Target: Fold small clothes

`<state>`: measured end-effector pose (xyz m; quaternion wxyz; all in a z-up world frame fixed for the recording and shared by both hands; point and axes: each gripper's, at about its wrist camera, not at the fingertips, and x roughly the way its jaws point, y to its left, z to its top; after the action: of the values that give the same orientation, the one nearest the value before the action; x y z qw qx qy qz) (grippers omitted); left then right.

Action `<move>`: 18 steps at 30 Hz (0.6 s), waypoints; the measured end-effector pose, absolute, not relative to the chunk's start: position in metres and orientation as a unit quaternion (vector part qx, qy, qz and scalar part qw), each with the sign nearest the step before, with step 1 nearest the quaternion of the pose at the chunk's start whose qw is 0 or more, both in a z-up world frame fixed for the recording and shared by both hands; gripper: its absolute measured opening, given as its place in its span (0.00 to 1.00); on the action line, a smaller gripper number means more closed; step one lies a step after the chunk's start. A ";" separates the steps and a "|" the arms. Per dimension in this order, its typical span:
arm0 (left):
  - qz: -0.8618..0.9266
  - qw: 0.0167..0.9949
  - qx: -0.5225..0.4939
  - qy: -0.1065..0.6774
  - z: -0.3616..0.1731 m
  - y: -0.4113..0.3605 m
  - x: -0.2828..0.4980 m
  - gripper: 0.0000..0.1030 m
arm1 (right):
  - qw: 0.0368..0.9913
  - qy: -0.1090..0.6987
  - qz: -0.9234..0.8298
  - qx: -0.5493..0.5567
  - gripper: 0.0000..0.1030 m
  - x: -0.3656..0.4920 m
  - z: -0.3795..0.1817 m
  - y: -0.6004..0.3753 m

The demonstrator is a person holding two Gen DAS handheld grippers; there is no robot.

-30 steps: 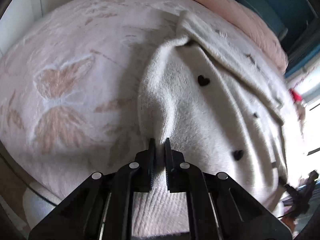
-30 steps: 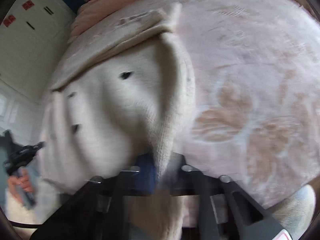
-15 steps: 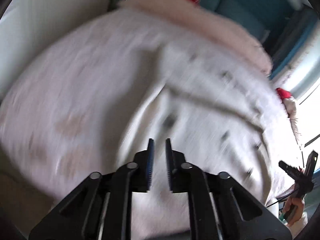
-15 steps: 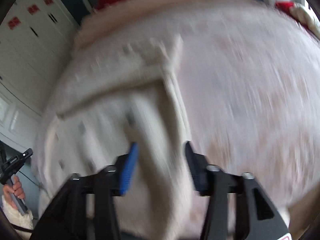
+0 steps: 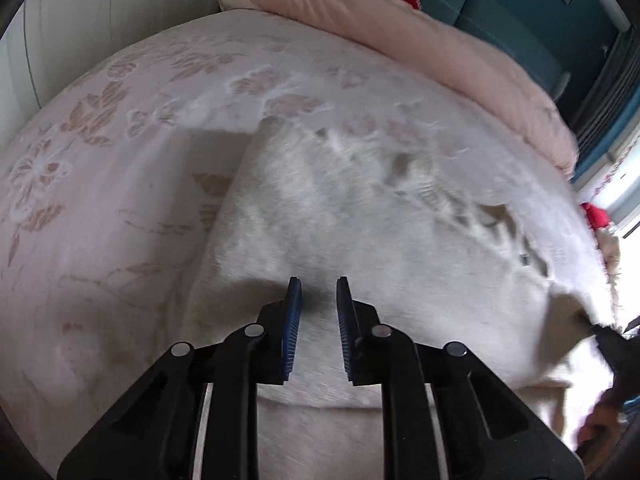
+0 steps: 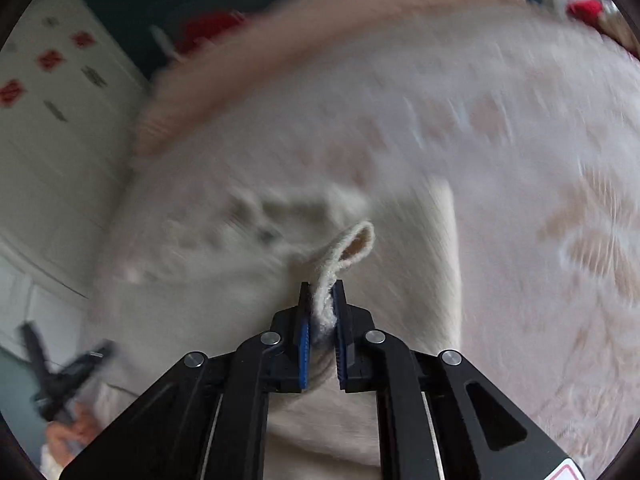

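left wrist: close above the bed [image 5: 120, 208], angled down over the cream garment [image 5: 360, 220] | right wrist: likewise, blurred | shared: garment [image 6: 248, 280], pink blanket [image 5: 440, 52] behind

Cream garment [image 5: 360, 220]: soft fuzzy knit, matt, ribbed edge where I see it up close. Bed cover [image 5: 120, 160]: plush cloth with embossed floral pattern. Pink blanket [image 5: 440, 52]: fleecy. My hand-held gripper [image 6: 321, 304]: matt black plastic, ridged blue pads, shiny metal pins.

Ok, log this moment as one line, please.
right gripper: shut on sweater hem | left gripper: open, holding nothing, over sweater | sweater on bed
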<state>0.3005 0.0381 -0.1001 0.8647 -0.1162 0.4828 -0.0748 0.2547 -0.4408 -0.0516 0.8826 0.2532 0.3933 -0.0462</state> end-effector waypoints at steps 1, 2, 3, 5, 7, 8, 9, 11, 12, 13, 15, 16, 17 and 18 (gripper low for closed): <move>-0.073 0.862 -0.117 0.487 -0.105 0.042 0.302 0.16 | 0.892 0.377 -0.052 0.243 0.09 0.251 -0.046 -0.442; -0.072 0.860 -0.118 0.491 -0.113 0.046 0.303 0.16 | 0.894 0.377 -0.063 0.235 0.09 0.251 -0.050 -0.445; -0.073 0.861 -0.118 0.489 -0.117 0.048 0.302 0.16 | 0.878 0.411 -0.078 0.232 0.09 0.259 -0.070 -0.452; -0.074 0.866 -0.110 0.483 -0.119 0.048 0.299 0.16 | 0.844 0.460 -0.079 0.264 0.10 0.265 -0.107 -0.466; -0.074 0.867 -0.099 0.482 -0.118 0.045 0.298 0.16 | 0.857 0.427 -0.092 0.273 0.20 0.256 -0.090 -0.468; -0.075 0.867 -0.099 0.483 -0.118 0.046 0.298 0.16 | 0.872 0.395 -0.120 0.264 0.24 0.244 -0.071 -0.464; -0.076 0.867 -0.101 0.483 -0.119 0.046 0.298 0.16 | 0.882 0.372 -0.120 0.262 0.25 0.237 -0.059 -0.459; -0.075 0.868 -0.099 0.482 -0.120 0.046 0.298 0.16 | 0.895 0.349 -0.078 0.265 0.26 0.232 -0.042 -0.442; -0.073 0.868 -0.097 0.481 -0.121 0.045 0.299 0.16 | 0.894 0.360 -0.061 0.259 0.26 0.236 -0.043 -0.432; -0.070 0.869 -0.094 0.481 -0.121 0.044 0.299 0.16 | 0.892 0.374 -0.042 0.248 0.26 0.241 -0.047 -0.422; -0.065 0.870 -0.086 0.481 -0.120 0.041 0.298 0.16 | 0.877 0.433 -0.020 0.210 0.24 0.257 -0.075 -0.405; -0.065 0.870 -0.086 0.482 -0.120 0.041 0.298 0.16 | 0.864 0.463 -0.032 0.194 0.17 0.261 -0.090 -0.403; -0.066 0.869 -0.087 0.483 -0.120 0.042 0.299 0.16 | 0.858 0.472 -0.036 0.197 0.16 0.261 -0.098 -0.406; -0.068 0.868 -0.089 0.484 -0.120 0.043 0.299 0.16 | 0.864 0.450 -0.044 0.222 0.16 0.250 -0.089 -0.410</move>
<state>0.2986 0.0434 -0.1199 0.8679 -0.0888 0.4839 -0.0679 0.2503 -0.4103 -0.0889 0.8639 0.2219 0.4500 -0.0441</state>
